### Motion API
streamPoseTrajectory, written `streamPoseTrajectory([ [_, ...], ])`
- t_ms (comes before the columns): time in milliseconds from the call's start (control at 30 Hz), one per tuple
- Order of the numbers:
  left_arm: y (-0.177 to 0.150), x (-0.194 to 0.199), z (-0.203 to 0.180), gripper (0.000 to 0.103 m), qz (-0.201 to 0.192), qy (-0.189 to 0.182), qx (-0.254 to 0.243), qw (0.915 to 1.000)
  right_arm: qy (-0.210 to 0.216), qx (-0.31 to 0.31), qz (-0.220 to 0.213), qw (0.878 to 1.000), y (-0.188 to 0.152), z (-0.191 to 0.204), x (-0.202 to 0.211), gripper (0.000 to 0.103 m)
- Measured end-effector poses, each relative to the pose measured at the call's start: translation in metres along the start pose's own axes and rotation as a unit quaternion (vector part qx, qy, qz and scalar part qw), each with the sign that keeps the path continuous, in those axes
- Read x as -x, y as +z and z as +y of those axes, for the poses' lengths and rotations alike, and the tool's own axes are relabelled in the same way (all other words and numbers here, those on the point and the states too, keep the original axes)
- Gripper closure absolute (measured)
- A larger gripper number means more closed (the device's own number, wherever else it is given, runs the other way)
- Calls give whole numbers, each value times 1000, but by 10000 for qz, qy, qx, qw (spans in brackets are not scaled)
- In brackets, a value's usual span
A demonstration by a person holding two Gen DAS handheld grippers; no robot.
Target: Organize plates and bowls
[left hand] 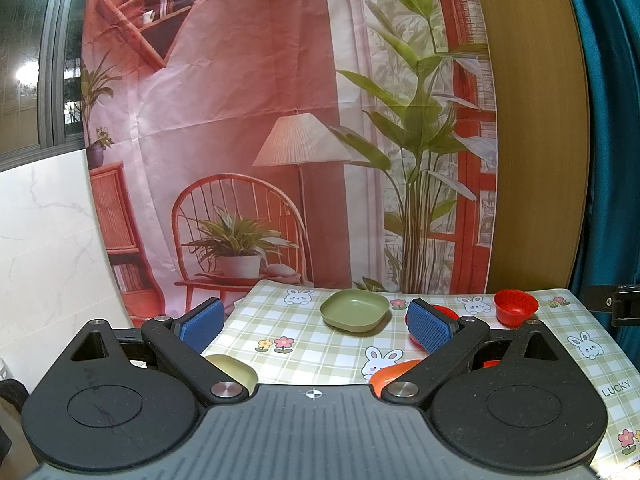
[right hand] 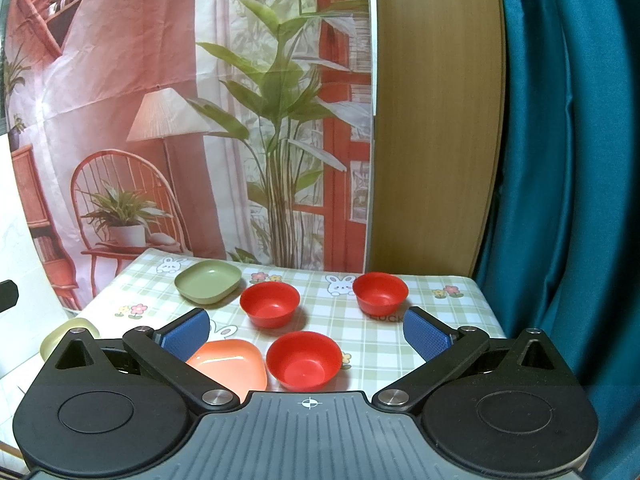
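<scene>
Nearest the right claw (right hand: 306,334), whose jaws are standing apart and empty, a red bowl (right hand: 304,360) is sitting between them, with an orange plate (right hand: 232,364) just left. Beyond, two more red bowls (right hand: 270,304) (right hand: 380,292) and a green plate (right hand: 208,282) are waiting on the table (right hand: 440,312). The left claw (left hand: 316,326) is likewise gaping empty. Risk: closing off-centre may tip the bowl's sloped rim or nudge the plate.

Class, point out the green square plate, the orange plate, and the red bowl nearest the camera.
Green square plate (right hand: 208,281), right wrist view, inner base.
Orange plate (right hand: 230,362), right wrist view, inner base.
Nearest red bowl (right hand: 303,362), right wrist view, inside bottom.
</scene>
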State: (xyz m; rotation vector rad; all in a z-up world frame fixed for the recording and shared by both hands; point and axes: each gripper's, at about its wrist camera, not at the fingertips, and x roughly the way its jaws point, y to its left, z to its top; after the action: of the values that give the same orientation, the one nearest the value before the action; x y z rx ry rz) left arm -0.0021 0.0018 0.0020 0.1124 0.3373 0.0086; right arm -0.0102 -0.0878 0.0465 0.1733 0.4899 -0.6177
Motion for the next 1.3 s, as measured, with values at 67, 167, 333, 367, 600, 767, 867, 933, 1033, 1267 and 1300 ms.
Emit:
streamPoseTrajectory([
  [67, 0, 0, 0, 4, 1, 1, 0, 10000, 0, 2, -1, 10000, 0, 0, 0, 0],
  [167, 0, 0, 0, 4, 3, 1, 1, 10000, 8, 4, -3, 10000, 0, 0, 0, 0],
  [333, 0, 0, 0, 4, 0, 1, 1, 10000, 7, 6, -5, 10000, 1, 1, 0, 0],
  [367, 0, 0, 0, 4, 0, 1, 0, 10000, 4, 6, -7, 10000, 0, 1, 0, 0],
  [600, 0, 0, 0, 4, -2, -2, -2, 10000, 10, 7, -6, 10000, 0, 1, 1, 0],
  [767, 0, 0, 0, 4, 2, -3, 1, 10000, 7, 7, -7, 10000, 0, 1, 0, 0],
  [867, 0, 0, 0, 4, 2, -2, 2, 10000, 7, 10, -3, 10000, 0, 1, 0, 0],
  [933, 0, 0, 0, 4, 3, -1, -1, 10000, 6, 7, -5, 10000, 0, 1, 0, 0],
  [1033, -1, -1, 0, 4, 26, 25, 9, 10000, 6, 9, -13, 10000, -1, 1, 0, 0],
  [1267, 3, -13, 4, 4, 62, 184, -23, 9998, 46, -47, -101, 9999, 3, 1, -11, 0],
  [1300, 4, -17, 7, 4, 40, 235, -35, 9997, 71, -70, -137, 9999, 7, 0, -17, 0],
])
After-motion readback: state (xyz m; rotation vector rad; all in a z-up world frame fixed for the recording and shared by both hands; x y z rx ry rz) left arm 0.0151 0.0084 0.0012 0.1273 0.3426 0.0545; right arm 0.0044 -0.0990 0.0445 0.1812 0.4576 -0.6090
